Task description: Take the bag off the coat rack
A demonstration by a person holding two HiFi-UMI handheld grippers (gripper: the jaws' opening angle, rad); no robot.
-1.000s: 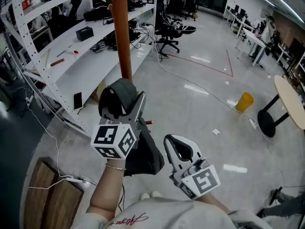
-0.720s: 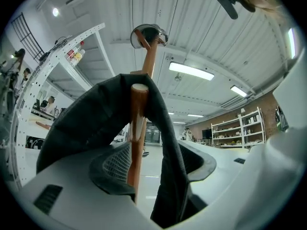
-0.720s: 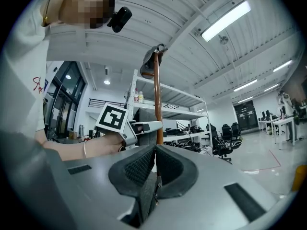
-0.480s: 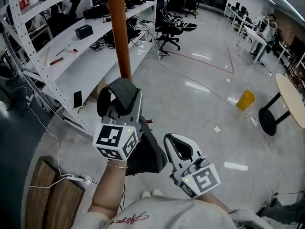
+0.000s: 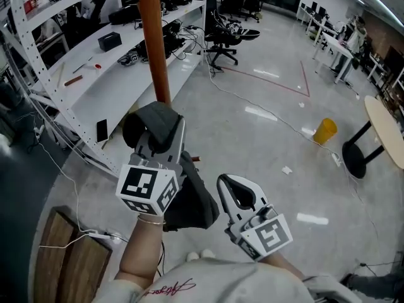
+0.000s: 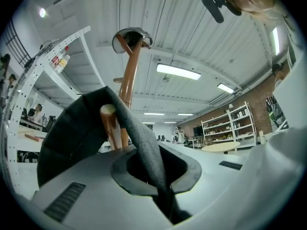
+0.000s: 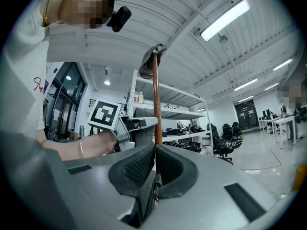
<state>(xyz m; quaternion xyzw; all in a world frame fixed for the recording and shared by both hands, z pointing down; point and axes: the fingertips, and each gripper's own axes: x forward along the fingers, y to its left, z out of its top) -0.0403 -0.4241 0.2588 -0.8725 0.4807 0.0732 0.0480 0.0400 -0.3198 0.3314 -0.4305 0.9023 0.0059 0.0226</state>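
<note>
A brown coat rack pole point(image 5: 153, 43) stands ahead of me. The dark grey bag's strap point(image 5: 154, 122) loops over a wooden peg point(image 6: 109, 123) of the rack. My left gripper point(image 5: 162, 134) is shut on that strap point(image 6: 139, 133), which runs down between its pads. The bag's body point(image 5: 192, 201) hangs under the left gripper. My right gripper point(image 5: 225, 187) is just right of the bag, with its tips pressed together point(image 7: 154, 152). Dark fabric with a zip shows low in its slit; I cannot tell if it is pinched.
White shelving point(image 5: 95, 74) with tools runs along the left, with cables trailing on the floor beside it. Office chairs point(image 5: 227, 40) stand behind the rack. A yellow bin point(image 5: 324, 133) and a round table point(image 5: 385, 131) are at the right, wooden boards point(image 5: 57, 251) at the lower left.
The left gripper's jaws have shut on the strap and the gripper has shifted slightly to the left. The right gripper has stayed where it was.
</note>
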